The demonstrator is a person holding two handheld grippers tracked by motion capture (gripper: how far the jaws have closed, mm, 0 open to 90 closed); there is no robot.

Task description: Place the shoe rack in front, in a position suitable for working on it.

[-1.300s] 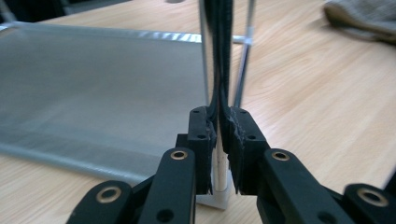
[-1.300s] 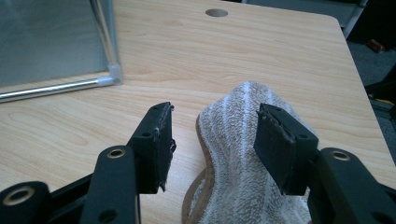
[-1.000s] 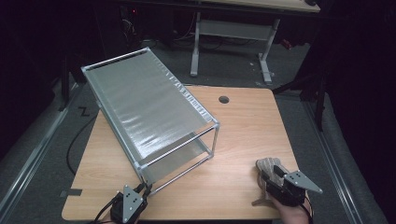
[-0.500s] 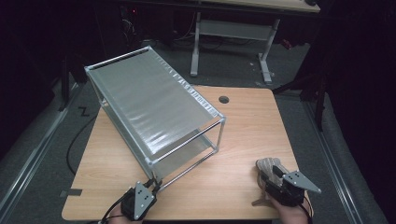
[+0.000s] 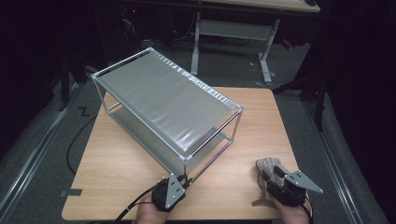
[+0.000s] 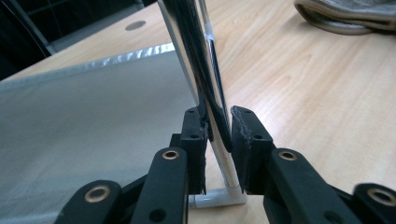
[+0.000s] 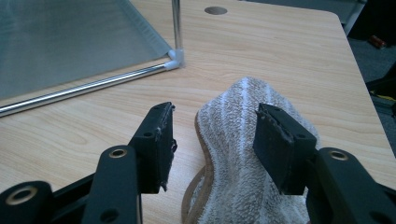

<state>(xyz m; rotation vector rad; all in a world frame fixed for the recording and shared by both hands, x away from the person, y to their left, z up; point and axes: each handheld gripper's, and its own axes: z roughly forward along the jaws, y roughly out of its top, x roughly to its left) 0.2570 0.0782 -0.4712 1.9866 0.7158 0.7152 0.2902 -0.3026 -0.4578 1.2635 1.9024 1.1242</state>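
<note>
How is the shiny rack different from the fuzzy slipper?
The rack is big, with metal poles and two grey shelves; the slipper is small, soft and striped. The left gripper is clamped on a rack pole; the right gripper straddles the slipper. Both sit on the table.

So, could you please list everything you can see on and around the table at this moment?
rack: one, silver metal frame with grey mesh shelves, standing askew on the left and middle of the table
slipper: one, grey-white striped fabric with tan edging, near right of the table
table: one, light wood top with a round cable hole at the far edge
second desk: one, white legs, behind the table
cable: one, black, on the floor at the left
left tool: one, black, jaws closed on the rack's near corner post
right tool: one, black, jaws astride the slipper, left pad apart from it
hands: two, at the near edge
</note>
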